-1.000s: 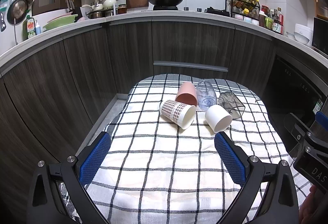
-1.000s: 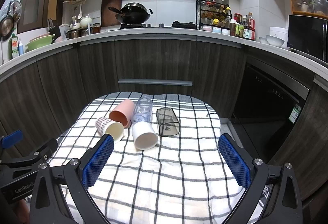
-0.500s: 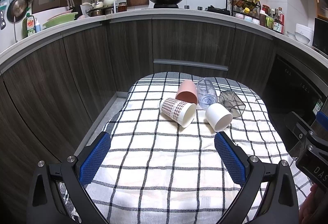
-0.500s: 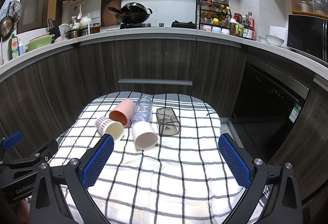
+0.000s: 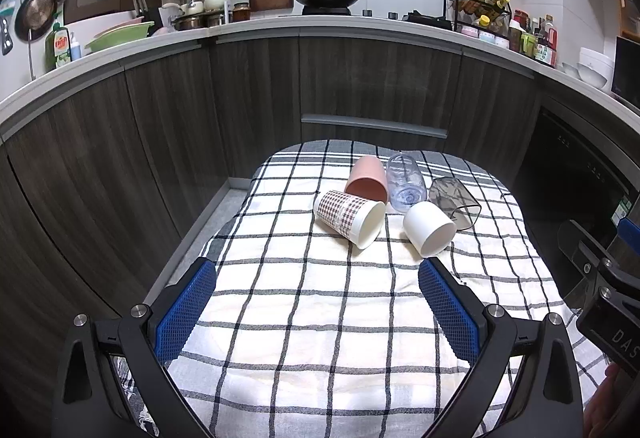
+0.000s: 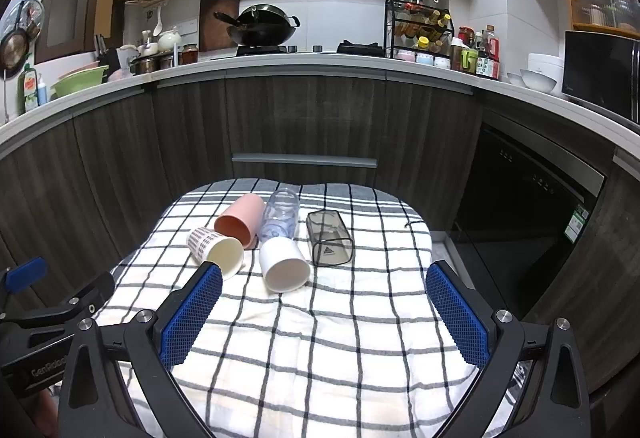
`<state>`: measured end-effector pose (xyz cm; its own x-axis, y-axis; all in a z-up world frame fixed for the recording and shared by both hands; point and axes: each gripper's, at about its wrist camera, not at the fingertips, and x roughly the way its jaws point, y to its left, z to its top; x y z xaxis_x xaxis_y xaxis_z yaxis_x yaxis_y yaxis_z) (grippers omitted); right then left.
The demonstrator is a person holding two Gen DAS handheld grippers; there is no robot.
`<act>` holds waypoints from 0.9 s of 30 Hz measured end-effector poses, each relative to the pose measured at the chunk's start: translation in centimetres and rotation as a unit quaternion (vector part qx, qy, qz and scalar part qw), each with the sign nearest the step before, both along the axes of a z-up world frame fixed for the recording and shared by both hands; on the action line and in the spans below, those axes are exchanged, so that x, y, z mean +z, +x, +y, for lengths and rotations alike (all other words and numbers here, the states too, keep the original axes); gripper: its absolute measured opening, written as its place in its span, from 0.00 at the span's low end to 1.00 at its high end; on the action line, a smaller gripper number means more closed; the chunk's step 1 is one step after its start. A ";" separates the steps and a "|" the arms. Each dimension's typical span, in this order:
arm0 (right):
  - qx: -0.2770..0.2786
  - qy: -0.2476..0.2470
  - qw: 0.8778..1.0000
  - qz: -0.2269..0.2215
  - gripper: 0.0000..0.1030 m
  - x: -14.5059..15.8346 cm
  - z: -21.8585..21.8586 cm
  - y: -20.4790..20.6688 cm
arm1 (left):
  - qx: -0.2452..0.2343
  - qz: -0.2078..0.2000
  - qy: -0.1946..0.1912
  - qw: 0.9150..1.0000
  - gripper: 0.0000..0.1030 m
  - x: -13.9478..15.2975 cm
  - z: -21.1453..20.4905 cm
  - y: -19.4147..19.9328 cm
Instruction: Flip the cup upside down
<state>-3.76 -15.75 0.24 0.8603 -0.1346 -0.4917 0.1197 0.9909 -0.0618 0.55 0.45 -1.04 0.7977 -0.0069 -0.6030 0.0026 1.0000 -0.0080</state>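
Note:
Several cups lie on their sides in a cluster on a checked cloth (image 5: 320, 310): a red-checked paper cup (image 5: 348, 217) (image 6: 214, 248), a pink cup (image 5: 367, 183) (image 6: 239, 220), a clear bottle-like cup (image 5: 405, 187) (image 6: 280, 215), a white cup (image 5: 428, 232) (image 6: 284, 264) and a smoky square cup (image 5: 454, 199) (image 6: 329, 237). My left gripper (image 5: 316, 308) is open and empty, well short of the cups. My right gripper (image 6: 324, 312) is open and empty, also short of them.
The cloth-covered table (image 6: 320, 358) stands before dark wood cabinets (image 5: 360, 85). A countertop (image 6: 320, 61) behind carries a wok, a spice rack and bowls. A dark oven front (image 6: 528, 205) is at the right. The other gripper shows at each view's edge (image 5: 600, 294) (image 6: 44, 318).
The left wrist view has crept slightly forward and the cups sit a little higher. The right gripper has hardly moved. No cup has moved.

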 end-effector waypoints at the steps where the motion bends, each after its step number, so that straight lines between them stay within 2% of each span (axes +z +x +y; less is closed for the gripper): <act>1: 0.001 -0.001 1.000 0.001 0.99 -0.1 0.0 0.0 | 0.000 0.001 -0.001 1.000 1.00 0.0 0.1 0.0; 9: 0.011 0.002 1.000 0.010 0.99 0.1 0.3 0.9 | 0.014 0.010 0.001 1.000 1.00 -0.3 0.6 0.4; 16: 0.042 -0.002 0.999 0.031 0.99 -0.1 1.2 3.0 | 0.035 0.017 0.005 0.999 1.00 -0.5 1.5 1.2; 24: 0.089 -0.014 0.992 0.087 0.99 -0.1 3.2 8.2 | 0.082 0.046 0.005 0.996 1.00 -1.0 3.2 3.9; 27: 0.114 -0.034 0.985 0.125 0.99 -0.4 4.7 11.1 | 0.094 0.054 0.000 0.994 1.00 -1.2 3.6 4.9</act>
